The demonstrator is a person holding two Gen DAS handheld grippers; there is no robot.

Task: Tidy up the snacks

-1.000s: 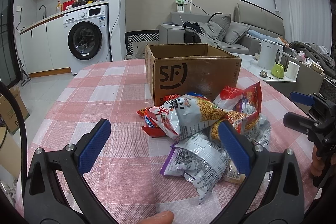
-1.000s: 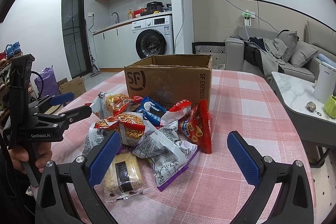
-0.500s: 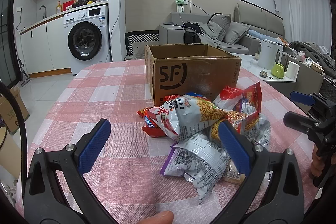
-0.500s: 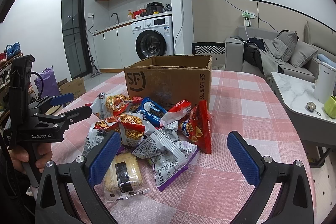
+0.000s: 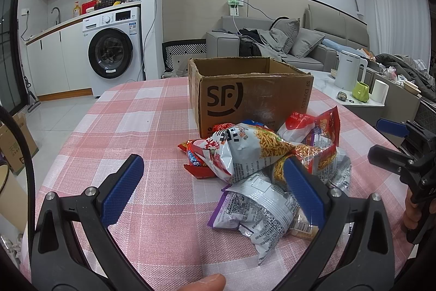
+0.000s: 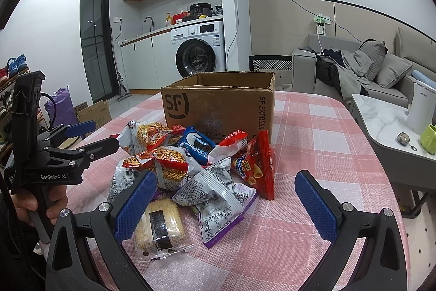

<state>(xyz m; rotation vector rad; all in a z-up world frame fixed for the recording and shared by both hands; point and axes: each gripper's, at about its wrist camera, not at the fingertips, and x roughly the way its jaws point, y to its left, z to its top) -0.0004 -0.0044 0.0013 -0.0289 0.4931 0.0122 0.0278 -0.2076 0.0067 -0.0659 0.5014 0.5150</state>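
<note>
— Pink-and-white checked tablecloth (image 5: 130,124) covers the table, a washing machine (image 5: 111,51) and a grey sofa (image 6: 381,72) behind it. What sits on the cloth?

— An open cardboard box (image 5: 253,97), printed "SF", stands upright near the middle. Just in front of it, touching its front wall, lies a heap of snack packets (image 6: 196,168).

— Which packets can you make out?

— A blue cookie packet (image 6: 197,145) near the box, a noodle-snack bag (image 5: 245,152) on top, a red triangular bag (image 6: 259,162) leaning upright on the heap's right side, a silver bag with purple edge (image 6: 218,203), and a clear-wrapped cracker pack (image 6: 159,228) at the near edge.

— And the grippers?

— Left gripper (image 5: 215,187) hovers over the cloth, blue pads spread wide, gripping nothing. Right gripper (image 6: 226,203) is likewise spread wide and empty, its left pad (image 6: 135,205) in front of the cracker pack.
</note>
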